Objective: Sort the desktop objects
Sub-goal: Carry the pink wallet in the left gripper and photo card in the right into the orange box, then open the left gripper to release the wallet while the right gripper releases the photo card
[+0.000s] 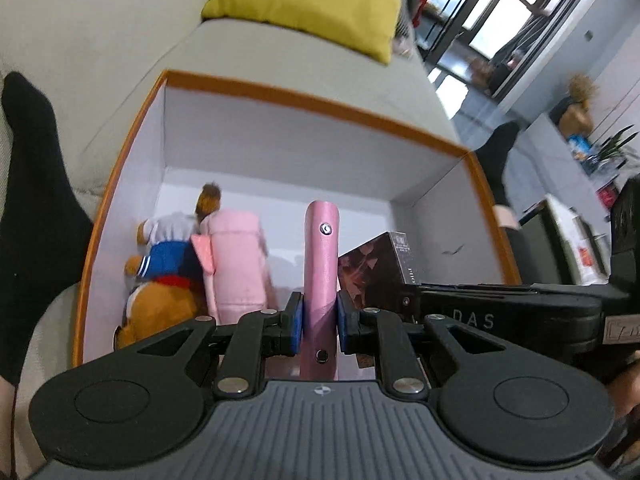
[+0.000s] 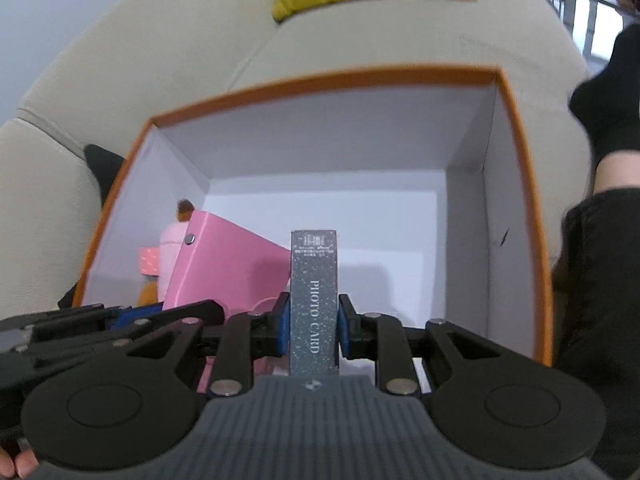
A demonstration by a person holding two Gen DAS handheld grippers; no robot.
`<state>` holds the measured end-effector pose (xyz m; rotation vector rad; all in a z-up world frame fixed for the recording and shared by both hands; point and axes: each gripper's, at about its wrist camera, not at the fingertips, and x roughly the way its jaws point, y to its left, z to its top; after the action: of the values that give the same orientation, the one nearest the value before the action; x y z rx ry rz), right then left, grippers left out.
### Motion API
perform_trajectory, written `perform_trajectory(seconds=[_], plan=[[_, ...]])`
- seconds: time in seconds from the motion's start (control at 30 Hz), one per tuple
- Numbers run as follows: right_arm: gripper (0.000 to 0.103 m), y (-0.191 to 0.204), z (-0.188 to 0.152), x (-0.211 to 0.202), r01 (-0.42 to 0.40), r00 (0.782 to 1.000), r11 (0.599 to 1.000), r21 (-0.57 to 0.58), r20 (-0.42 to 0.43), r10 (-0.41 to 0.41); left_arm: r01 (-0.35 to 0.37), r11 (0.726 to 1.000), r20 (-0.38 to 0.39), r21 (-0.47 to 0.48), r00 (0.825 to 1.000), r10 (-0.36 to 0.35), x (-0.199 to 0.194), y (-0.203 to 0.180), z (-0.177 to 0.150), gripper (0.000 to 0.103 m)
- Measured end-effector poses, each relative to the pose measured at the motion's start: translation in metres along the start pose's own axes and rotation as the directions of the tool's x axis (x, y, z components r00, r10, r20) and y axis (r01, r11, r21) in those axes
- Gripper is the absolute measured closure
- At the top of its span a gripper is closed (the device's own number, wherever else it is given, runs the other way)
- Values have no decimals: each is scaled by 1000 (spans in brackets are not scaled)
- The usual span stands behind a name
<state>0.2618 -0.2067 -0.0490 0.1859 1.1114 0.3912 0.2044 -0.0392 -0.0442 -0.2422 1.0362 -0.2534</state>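
My left gripper (image 1: 319, 320) is shut on a pink binder (image 1: 320, 272), held edge-on over the near edge of an orange-rimmed white box (image 1: 320, 100). My right gripper (image 2: 313, 328) is shut on a grey "PHOTO CARD" box (image 2: 313, 292), held upright over the same orange-rimmed box (image 2: 328, 76). The pink binder (image 2: 224, 264) and the left gripper (image 2: 120, 320) show at the left of the right wrist view. The photo card box's dark floral side (image 1: 372, 272) shows right of the binder. A plush toy (image 1: 168, 272) and a pink pouch (image 1: 236, 260) lie in the box's left corner.
The box sits on a beige sofa (image 1: 100, 20) with a yellow cushion (image 1: 312, 0) behind it. Legs in black socks (image 1: 32, 200) rest on both sides of the box. The box's middle and right floor (image 2: 360, 220) is bare white.
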Motion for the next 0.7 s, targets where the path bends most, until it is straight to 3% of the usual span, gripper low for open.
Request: perform_trajectory(seconds=[0.2, 0.33, 0.7], plan=[[79, 2, -2, 19, 5, 999, 1000, 10, -32, -5, -36, 999, -46, -5, 998, 35, 11, 6, -4, 84], [79, 7, 0, 21, -11, 999, 1000, 25, -43, 12, -91, 996, -37, 13, 995, 92, 13, 5, -7, 84], [79, 11, -1, 24, 47, 998, 999, -6, -37, -47, -87, 996, -44, 26, 995, 88, 15, 8, -13, 82]])
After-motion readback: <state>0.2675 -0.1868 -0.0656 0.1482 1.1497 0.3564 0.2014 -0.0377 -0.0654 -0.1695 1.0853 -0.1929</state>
